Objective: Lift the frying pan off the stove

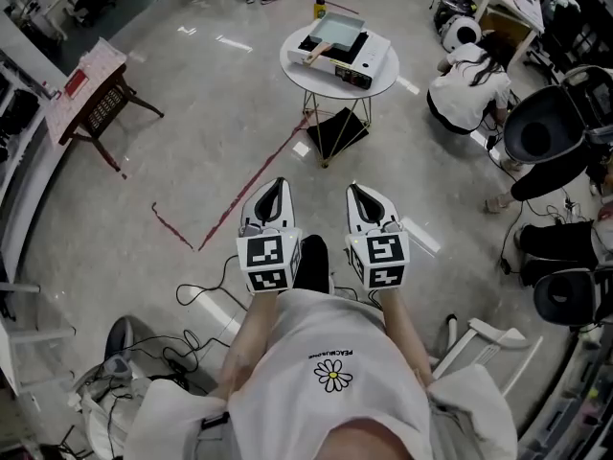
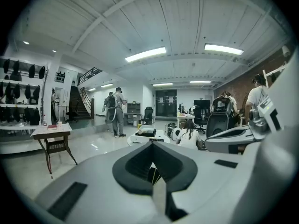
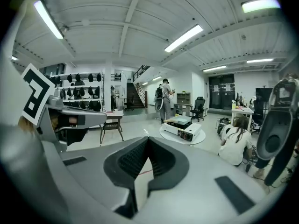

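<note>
The square frying pan (image 1: pixel 335 34) sits on a white portable stove (image 1: pixel 372 62) on a small round white table (image 1: pixel 295 68), a few steps ahead of me. My left gripper (image 1: pixel 278 184) and right gripper (image 1: pixel 356 190) are held side by side close to my body, far from the table, both pointing toward it. Both are shut with nothing between the jaws. In the left gripper view the left gripper (image 2: pixel 152 144) aims at the stove (image 2: pixel 147 133). The right gripper (image 3: pixel 148 139) sees the stove (image 3: pixel 185 129) and the pan (image 3: pixel 177 120) a little to its right.
A person (image 1: pixel 469 82) crouches on the floor right of the table. Office chairs (image 1: pixel 544 140) stand at the right, a wooden side table (image 1: pixel 94 99) at the left. Red tape (image 1: pixel 251 188) runs across the floor, and cables (image 1: pixel 192 300) lie near my feet.
</note>
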{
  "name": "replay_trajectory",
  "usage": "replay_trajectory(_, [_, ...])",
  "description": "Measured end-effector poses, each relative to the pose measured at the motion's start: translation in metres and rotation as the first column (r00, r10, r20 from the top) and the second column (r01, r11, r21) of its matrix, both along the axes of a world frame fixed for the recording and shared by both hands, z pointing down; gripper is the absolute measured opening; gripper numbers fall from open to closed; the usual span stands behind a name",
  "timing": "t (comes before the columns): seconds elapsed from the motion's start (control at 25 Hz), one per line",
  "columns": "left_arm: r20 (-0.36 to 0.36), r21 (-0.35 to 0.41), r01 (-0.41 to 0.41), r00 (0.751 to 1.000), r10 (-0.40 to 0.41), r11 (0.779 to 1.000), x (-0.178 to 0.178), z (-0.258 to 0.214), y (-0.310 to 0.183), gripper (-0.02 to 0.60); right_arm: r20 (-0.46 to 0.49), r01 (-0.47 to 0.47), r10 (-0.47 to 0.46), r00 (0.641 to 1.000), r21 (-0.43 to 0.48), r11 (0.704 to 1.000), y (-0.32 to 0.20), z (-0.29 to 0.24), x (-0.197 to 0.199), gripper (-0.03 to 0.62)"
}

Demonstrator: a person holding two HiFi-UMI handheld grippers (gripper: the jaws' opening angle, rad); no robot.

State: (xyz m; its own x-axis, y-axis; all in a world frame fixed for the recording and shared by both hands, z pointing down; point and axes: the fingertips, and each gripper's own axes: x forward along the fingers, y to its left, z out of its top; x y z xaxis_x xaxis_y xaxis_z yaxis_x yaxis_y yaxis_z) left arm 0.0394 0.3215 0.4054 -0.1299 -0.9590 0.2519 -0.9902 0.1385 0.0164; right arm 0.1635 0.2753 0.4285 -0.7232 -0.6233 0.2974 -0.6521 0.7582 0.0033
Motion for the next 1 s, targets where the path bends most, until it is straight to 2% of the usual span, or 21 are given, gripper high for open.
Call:
replay_trajectory(0.24, [-0.004,0.029,0.016,1.000,-0.016,0.999,-0.018,-0.005,-0.027,0.000,-0.033,0.036,-0.034,0.999,0.046,0.998,-0.021,-0.001,-0.015,0.002])
replay_trajectory(0.44, [0.008,0.067,-0.012,1.000,0.012,0.998,-0.031,-0.016,-0.072,0.000,-0.022,0.008,-0.005,1.000,0.108,0.994,-0.064,-0.017,-0.023,0.002])
replay_trajectory(0.6, [-0.008,0.082,-0.011,1.000,0.012,0.997,-0.051,-0.020,-0.114,0.000,-0.045,0.001,0.005,0.999,0.138,0.990,-0.102,-0.023,-0.037,0.002])
replay_trajectory(1.0, [-0.044,-0.008,-0.071,0.997,0.070,0.997,-0.111,-0.004,-0.238,0.000,-0.089,-0.013,0.017,0.996,0.049,0.999,-0.203,-0.006,-0.107,0.002])
